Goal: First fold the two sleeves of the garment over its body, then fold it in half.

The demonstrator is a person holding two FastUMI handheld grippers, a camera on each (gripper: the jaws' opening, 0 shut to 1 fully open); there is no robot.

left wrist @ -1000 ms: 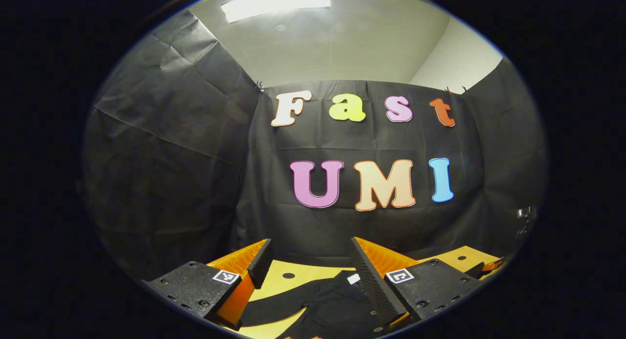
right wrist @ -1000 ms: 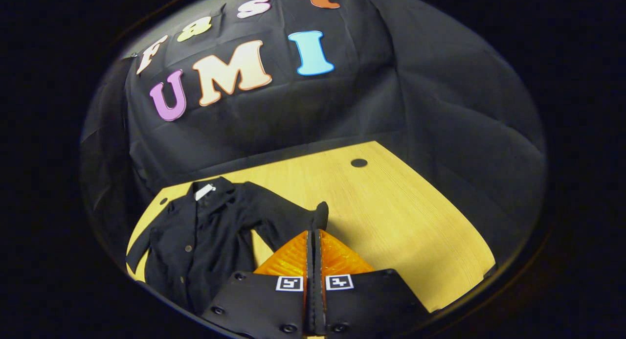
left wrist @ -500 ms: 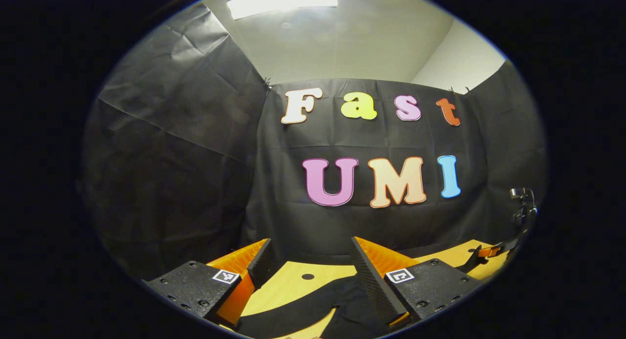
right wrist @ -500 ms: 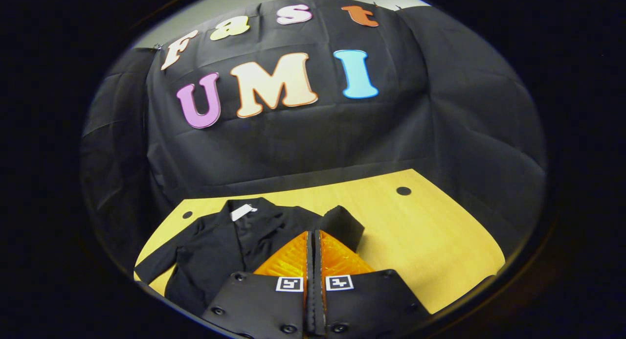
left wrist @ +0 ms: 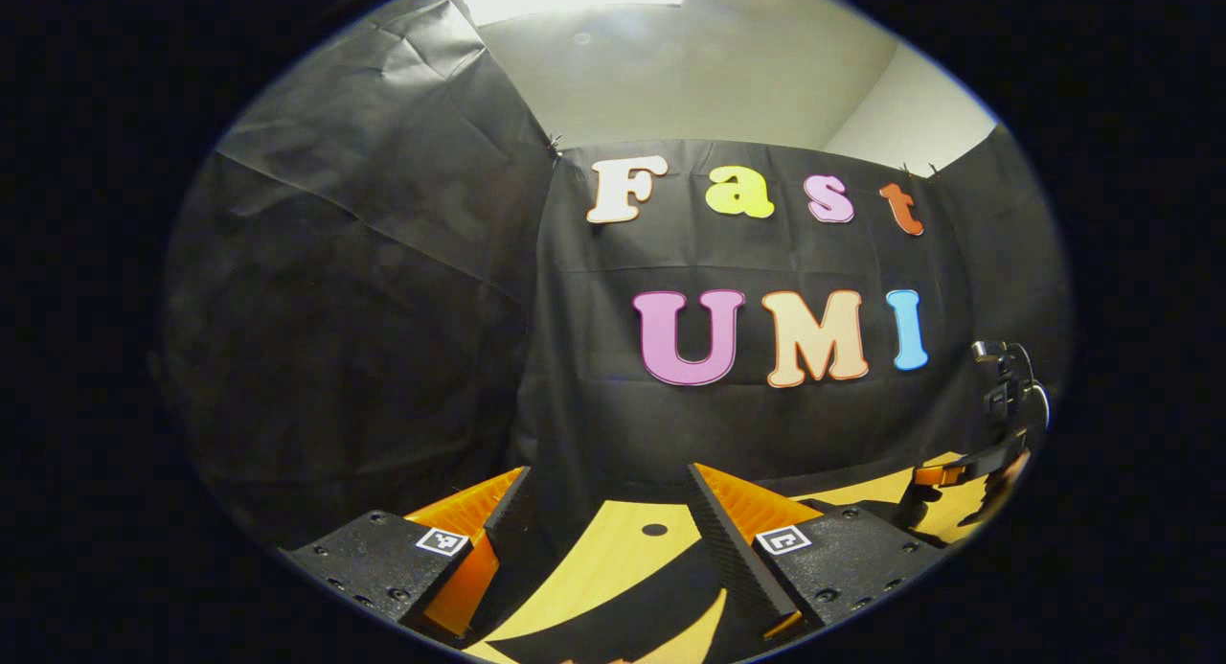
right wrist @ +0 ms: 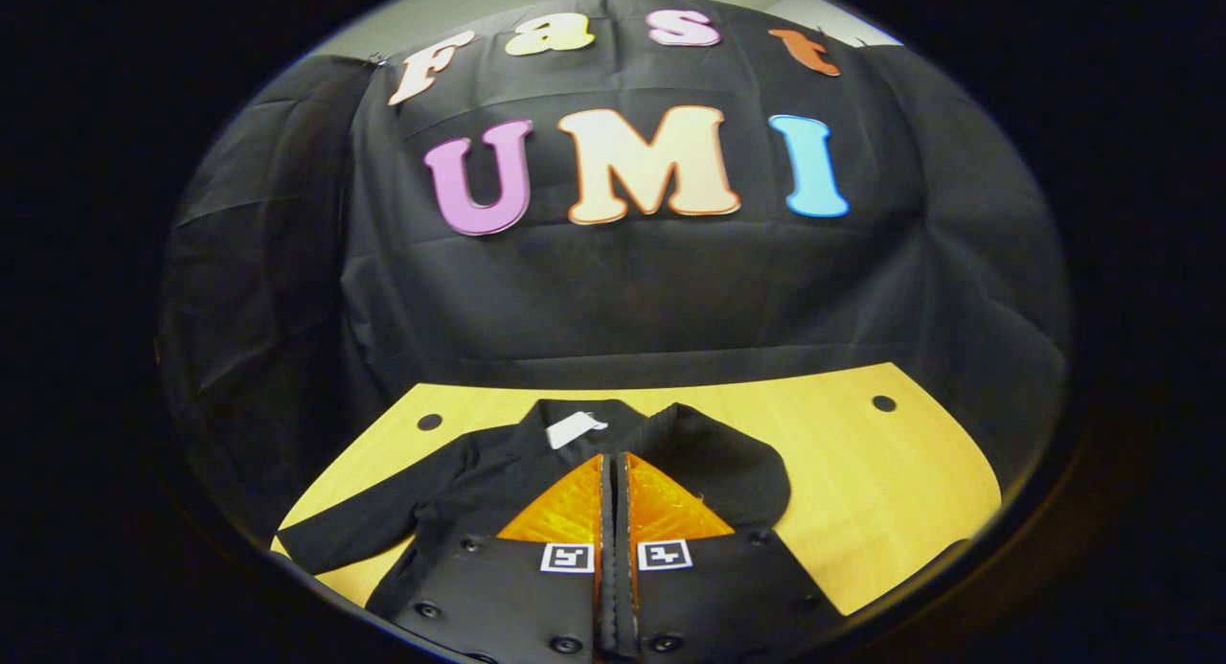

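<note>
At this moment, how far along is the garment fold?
Nothing looks finished yet. In hand: the right gripper, jaws closed, sits over the black garment, and one sleeve lies bunched up against the collar area beside it. Whether cloth is pinched, I cannot tell. Left: the other sleeve lies stretched out on the table; the left gripper is open. The halving fold remains.

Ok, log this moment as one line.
right gripper: shut, over jacket | left gripper: open, above left sleeve | left sleeve: flat on table, unfolded
</note>
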